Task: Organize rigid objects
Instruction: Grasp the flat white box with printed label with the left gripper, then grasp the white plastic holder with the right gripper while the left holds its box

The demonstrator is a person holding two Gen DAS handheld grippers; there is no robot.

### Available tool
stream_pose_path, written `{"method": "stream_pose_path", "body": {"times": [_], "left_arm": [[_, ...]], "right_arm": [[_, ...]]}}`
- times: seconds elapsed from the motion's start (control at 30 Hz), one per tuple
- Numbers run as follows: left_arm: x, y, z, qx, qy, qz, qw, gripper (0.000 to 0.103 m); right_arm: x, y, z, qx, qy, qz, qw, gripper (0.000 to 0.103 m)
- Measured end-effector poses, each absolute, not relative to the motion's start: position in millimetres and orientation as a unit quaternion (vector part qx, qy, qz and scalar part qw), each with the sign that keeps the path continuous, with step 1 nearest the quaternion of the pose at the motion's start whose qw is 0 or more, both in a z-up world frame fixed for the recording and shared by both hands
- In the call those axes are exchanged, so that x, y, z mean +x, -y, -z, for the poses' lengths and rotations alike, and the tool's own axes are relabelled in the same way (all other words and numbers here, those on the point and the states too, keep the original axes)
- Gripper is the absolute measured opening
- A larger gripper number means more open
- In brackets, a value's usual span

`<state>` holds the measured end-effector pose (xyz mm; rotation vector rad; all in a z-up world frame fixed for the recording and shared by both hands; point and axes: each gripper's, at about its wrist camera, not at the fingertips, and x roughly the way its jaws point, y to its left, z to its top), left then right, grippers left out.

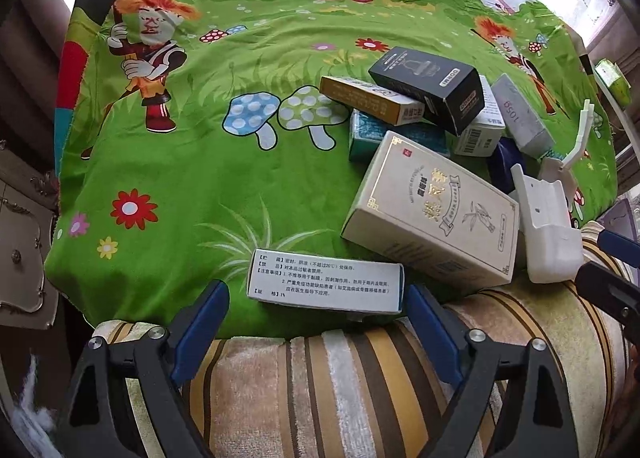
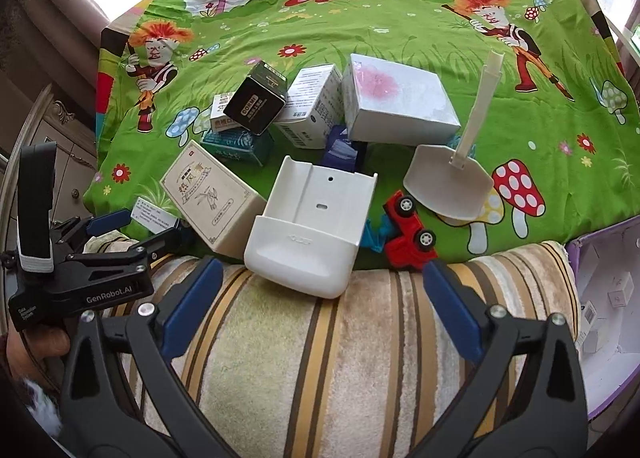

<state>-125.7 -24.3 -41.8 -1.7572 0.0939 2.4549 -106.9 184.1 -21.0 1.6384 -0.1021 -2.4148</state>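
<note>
Left wrist view shows the left tongs spread wide and empty around the small white medicine box at the near edge of the cartoon-print cloth; judged best: centre, lower, then pinch its short ends squarely.

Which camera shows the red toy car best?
The right wrist view: the red toy car lies in full sight, tipped on its side, wheels showing, beside the white holder. The left wrist view does not show the car; there the holder stands near that edge.
</note>
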Motion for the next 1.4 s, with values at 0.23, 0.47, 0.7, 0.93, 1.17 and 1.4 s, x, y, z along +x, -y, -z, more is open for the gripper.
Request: {"method": "stream_pose_path", "body": {"times": [0.23,0.47,0.7,0.93,1.17,1.4], "left_arm": [[-130.6,23.7,49.5,-0.587,-0.034,-0.807,0.062,0.086],[-124.4,24.5,48.0,-0.580,-0.030,-0.812,0.063,0.077],[-117.8,27.3,43.1,-0.570,-0.026,-0.819,0.060,0.077],[-116.6,32.2,31.7,-0.556,-0.022,-0.829,0.054,0.077],[-116.7,38.1,24.1,-0.537,-0.003,-0.843,0.035,0.077],[-97.8,45.9,11.2,-0.515,0.025,-0.856,0.021,0.077]], "right_arm": [[-117.1,-174.2,28.9,0.570,0.033,0.816,0.096,0.101],[-124.8,-167.0,35.6,0.579,0.023,0.810,0.087,0.101],[-128.7,-166.2,40.0,0.582,0.014,0.809,0.076,0.096],[-127.7,-167.8,44.5,0.589,0.011,0.803,0.087,0.070],[-116.5,-171.5,36.3,0.569,0.017,0.815,0.110,0.069],[-101.9,-182.4,26.1,0.547,0.024,0.827,0.125,0.069]]}}
